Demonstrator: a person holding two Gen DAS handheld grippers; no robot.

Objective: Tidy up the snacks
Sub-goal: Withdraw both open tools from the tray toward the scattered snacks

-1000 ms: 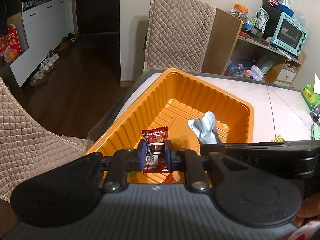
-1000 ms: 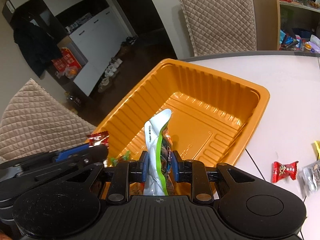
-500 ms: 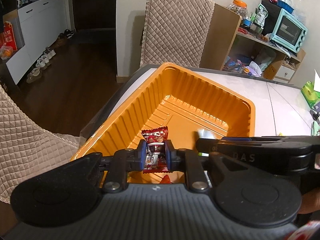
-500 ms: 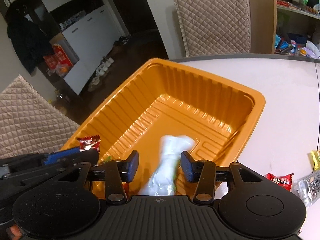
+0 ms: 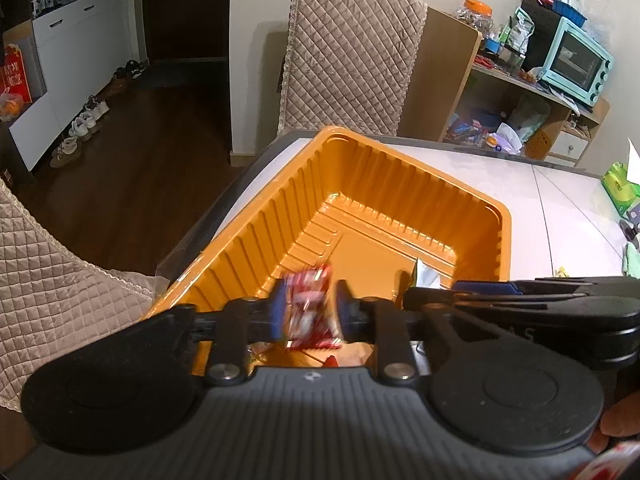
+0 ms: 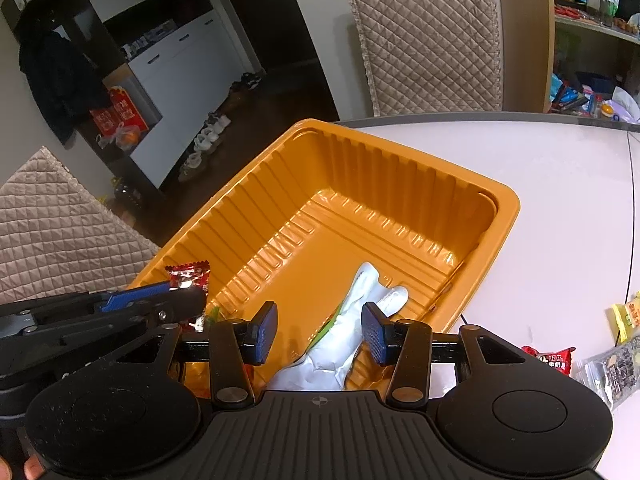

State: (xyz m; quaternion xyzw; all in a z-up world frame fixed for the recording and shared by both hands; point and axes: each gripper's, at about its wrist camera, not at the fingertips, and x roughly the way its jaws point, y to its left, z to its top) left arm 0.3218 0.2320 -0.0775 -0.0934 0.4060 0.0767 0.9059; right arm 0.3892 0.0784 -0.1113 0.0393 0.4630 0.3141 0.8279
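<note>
An orange ribbed tray sits at the corner of the white table. My left gripper hangs over its near end. Its jaws are opening, and a red candy packet, blurred, is still between the pads, which no longer pinch it. My right gripper stands open over the tray, beside the left one. A white and green snack packet lies loose on the tray floor below its fingers.
Loose snacks lie on the table right of the tray: a red candy, a yellow packet and a clear dark packet. Quilted chairs stand by the table's far and left edges. A cluttered shelf holds a toaster oven.
My right gripper opened and let the white and green packet fall into the tray. The left jaws, shut on the red packet before, have begun to part and the packet blurs.
</note>
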